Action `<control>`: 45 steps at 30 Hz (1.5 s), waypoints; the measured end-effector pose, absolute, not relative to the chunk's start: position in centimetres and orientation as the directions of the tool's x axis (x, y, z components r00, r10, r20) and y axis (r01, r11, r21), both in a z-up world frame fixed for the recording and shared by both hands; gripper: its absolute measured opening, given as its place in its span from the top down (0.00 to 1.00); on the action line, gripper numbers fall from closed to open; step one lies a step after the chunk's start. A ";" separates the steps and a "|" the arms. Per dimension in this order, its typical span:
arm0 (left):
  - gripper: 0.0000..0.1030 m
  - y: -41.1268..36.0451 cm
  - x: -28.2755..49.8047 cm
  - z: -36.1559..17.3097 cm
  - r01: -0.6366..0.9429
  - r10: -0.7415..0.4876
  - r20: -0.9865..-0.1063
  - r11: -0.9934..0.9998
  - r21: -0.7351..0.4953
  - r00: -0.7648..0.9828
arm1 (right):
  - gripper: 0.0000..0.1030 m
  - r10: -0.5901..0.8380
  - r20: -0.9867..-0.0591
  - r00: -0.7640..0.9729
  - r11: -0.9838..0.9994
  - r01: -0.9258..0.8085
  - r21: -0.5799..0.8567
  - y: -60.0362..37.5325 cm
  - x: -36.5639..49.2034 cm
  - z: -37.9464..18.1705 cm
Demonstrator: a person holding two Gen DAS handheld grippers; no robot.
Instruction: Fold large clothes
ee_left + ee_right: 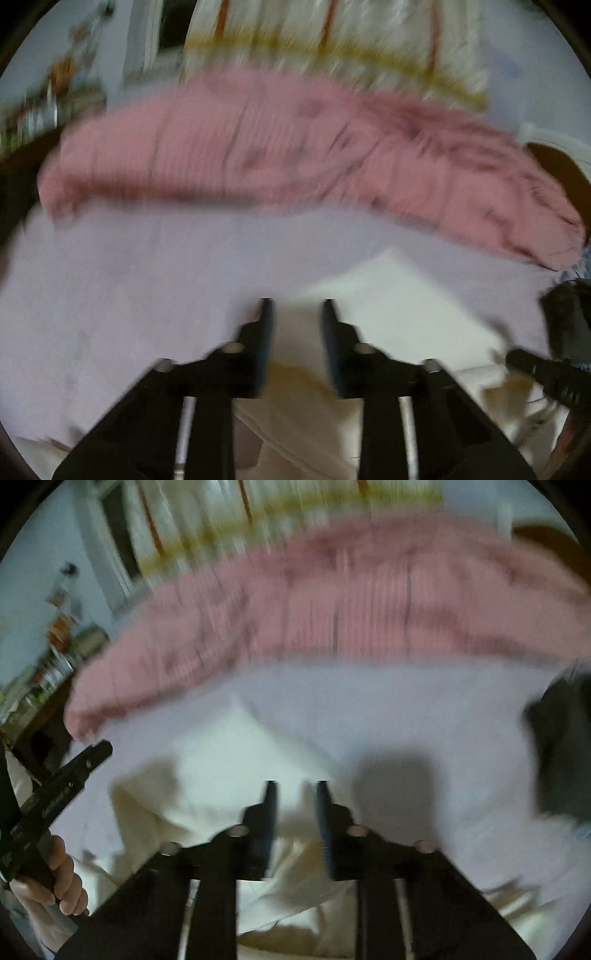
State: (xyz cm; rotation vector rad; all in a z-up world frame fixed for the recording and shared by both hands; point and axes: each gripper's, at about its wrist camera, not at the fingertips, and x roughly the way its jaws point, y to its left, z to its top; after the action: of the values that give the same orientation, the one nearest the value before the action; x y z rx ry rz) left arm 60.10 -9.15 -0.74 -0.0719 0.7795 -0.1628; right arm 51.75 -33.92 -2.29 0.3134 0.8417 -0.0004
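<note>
We see the cream cloth (207, 768) lying rumpled on the lilac sheet (110, 288) of the bed, right under both tongs. Our left tongs (297, 314) stand with a narrow gap, their tips over the cloth and nothing pinched that we can make out; our right tongs (295, 794) look the same, narrow, above cream folds. In the right view our left hand (62, 882) grips its handle at the left edge. Beyond the cloth a pink blanket (258, 147) lies rolled across the bed, well apart. A dark thing (561, 753) sits at the right, too blurred to name. Everything is smeared.
</note>
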 end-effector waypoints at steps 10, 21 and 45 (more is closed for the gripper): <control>0.83 -7.0 61.7 -4.7 0.005 -0.086 -0.815 0.995 -0.101 0.573 | 0.90 0.151 -0.833 0.532 0.953 0.145 0.266 -34.2 53.6 -5.9; 0.47 -9.6 56.1 4.4 0.203 -0.199 -0.596 0.977 -0.063 0.778 | 0.29 -0.015 -0.723 0.690 0.970 0.185 0.157 -34.3 50.9 0.6; 0.25 -0.8 62.3 -2.4 0.002 -0.243 -0.755 0.953 -0.304 0.609 | 0.16 0.066 -0.763 0.643 0.962 0.163 0.221 -29.1 64.1 4.7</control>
State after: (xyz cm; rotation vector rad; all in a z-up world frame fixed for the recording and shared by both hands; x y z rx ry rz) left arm 62.30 -0.84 -2.39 -0.2863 0.9085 -0.1434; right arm 64.14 -29.10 4.65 0.2818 0.8734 -0.0558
